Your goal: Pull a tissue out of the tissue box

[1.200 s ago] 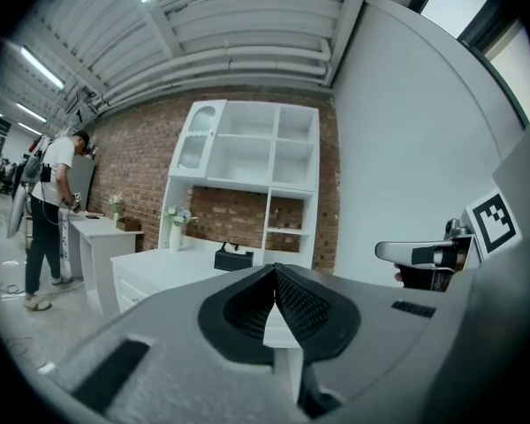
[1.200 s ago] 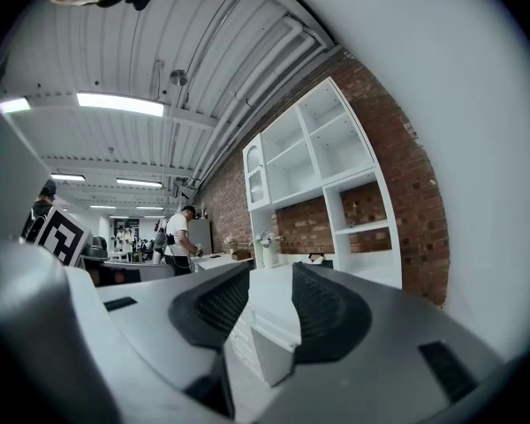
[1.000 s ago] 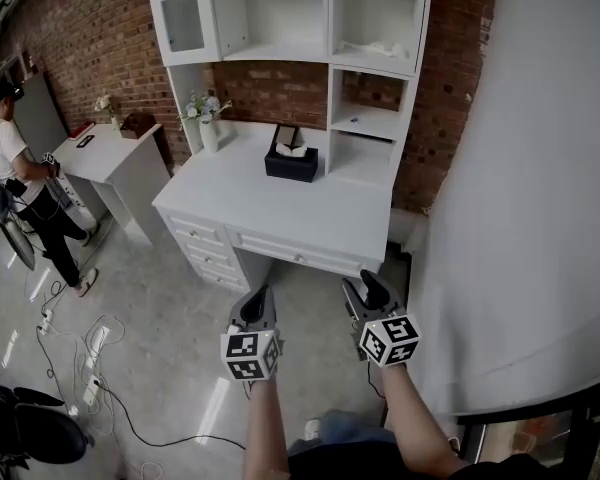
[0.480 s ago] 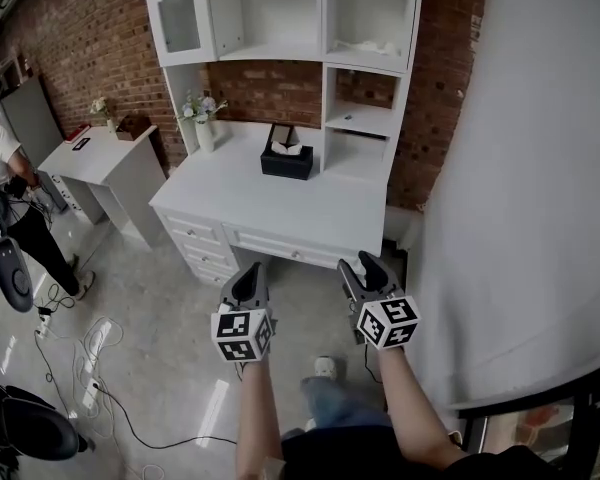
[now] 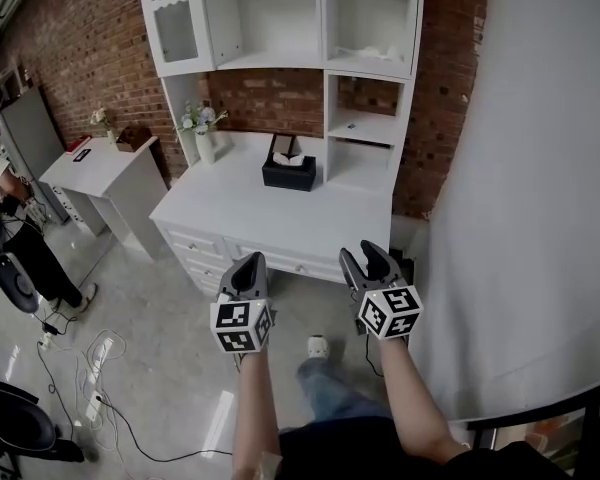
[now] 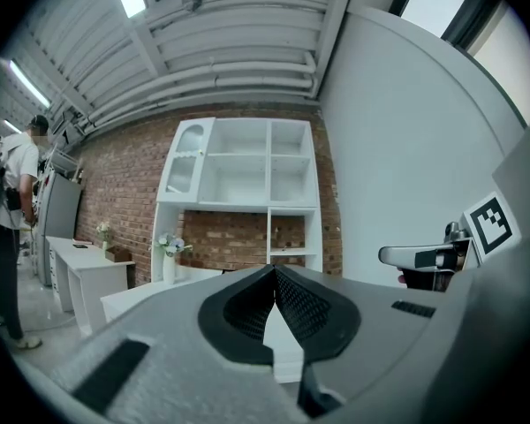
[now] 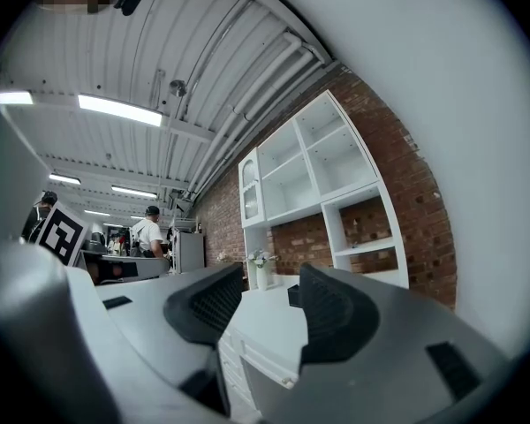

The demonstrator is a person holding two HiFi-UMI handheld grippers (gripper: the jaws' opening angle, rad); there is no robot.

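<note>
Tissue box [image 5: 289, 172] stood dark at the back of the white surface [image 5: 280, 218], just right of a vase [image 5: 204, 144], with a tissue [image 5: 290, 158] poking up from its top. Nearer, well short of the surface's edge, the left tool [image 5: 247, 264] had its jaws together on nothing; the right tool [image 5: 368, 258] had its jaws apart, nothing between them.
</note>
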